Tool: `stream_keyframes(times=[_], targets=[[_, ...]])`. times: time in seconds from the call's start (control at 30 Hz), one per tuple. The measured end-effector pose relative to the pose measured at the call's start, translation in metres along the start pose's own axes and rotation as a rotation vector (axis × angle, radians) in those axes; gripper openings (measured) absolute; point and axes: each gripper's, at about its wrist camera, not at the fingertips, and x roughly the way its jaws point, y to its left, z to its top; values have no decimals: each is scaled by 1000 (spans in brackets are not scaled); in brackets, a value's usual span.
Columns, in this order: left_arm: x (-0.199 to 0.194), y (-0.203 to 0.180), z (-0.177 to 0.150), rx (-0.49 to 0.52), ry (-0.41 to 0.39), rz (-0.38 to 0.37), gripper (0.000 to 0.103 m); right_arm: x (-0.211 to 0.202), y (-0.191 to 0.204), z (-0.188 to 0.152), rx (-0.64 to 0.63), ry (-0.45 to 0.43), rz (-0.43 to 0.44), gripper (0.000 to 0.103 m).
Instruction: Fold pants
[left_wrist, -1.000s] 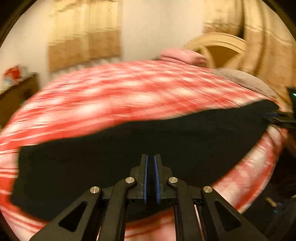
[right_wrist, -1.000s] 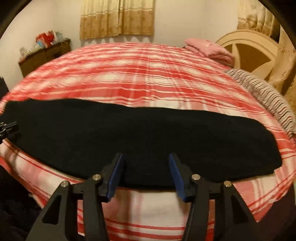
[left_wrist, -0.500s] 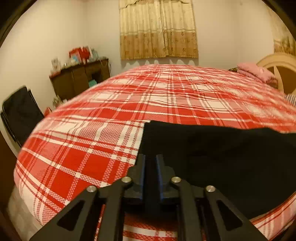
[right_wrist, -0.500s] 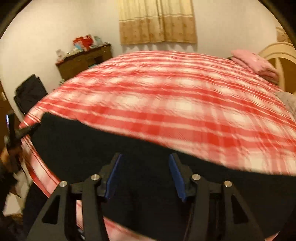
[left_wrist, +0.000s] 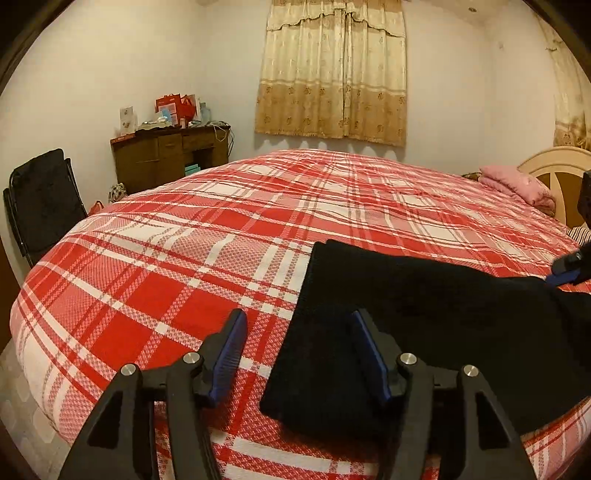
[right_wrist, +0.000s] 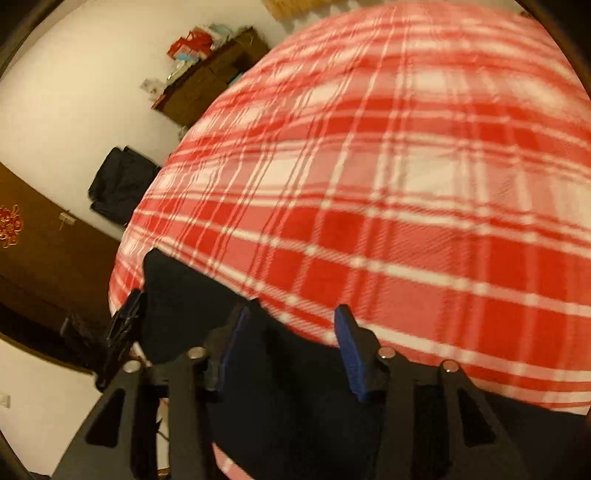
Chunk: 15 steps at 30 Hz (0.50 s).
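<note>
My left view alone shows the curtain and pillow; my blurred right view shows only bed and pants. Both the left gripper and right gripper are spread wide, gripping nothing, over the black pants at the bed's near edge.

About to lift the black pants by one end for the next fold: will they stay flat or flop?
The black pants will probably flop: they lie limp, following the curve of the red plaid bedspread. The knit-looking fabric likely grips rather than slips. The left claw is open, holding nothing, so the unsupported end would likely sag.
</note>
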Motion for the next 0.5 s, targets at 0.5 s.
stream_keyframes(times=[0.5], targets=[[1,0,-3,-2,-12,-11,64,16,43,-38,-262,139,50,51]])
